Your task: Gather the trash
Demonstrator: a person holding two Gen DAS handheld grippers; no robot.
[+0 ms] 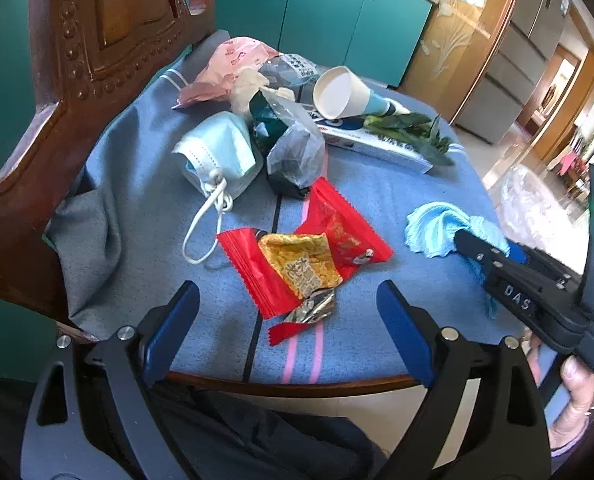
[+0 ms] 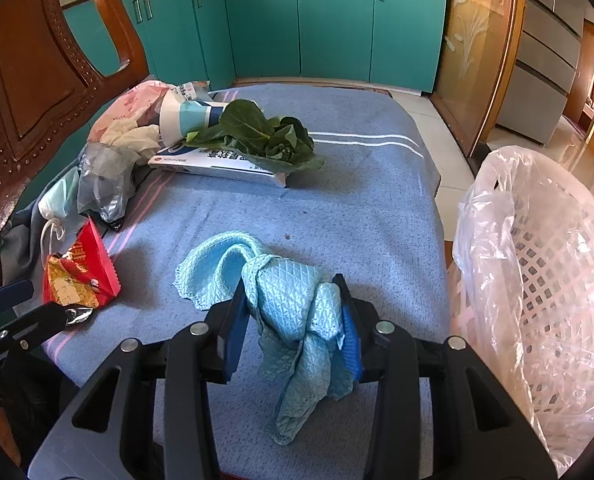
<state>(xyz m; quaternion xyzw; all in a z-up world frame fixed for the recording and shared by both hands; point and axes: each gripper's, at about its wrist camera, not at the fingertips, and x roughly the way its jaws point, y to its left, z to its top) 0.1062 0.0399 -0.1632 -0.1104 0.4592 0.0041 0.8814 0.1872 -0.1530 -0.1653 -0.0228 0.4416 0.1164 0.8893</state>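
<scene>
Trash heaped on a chair seat draped in blue cloth, toward the carved wooden back and its corner. In the heap: pale blue face mask with loose ear loop, crumpled clear plastic bag, pink wrapper at the back edge, white paper cup lying on its side, flat white box with green leaves resting on it. Nearer the front edge, a red snack wrapper lying flat, a yellow wrapper on top of it, a scrap of foil touching its near end.

Left tongs spread wide above the front edge, nothing between the blue pads, hanging just over the red and yellow wrappers, not touching.

Right tongs clamped on a light blue quilted cloth, bunched between the pads, one end trailing down onto the seat, another lying flat ahead. Part of a hand visible under the right tongs in the left wrist view.

Off the seat's right edge, a pink lattice basket lined with a clear plastic bag, standing on the tiled floor. Teal cabinets behind.
</scene>
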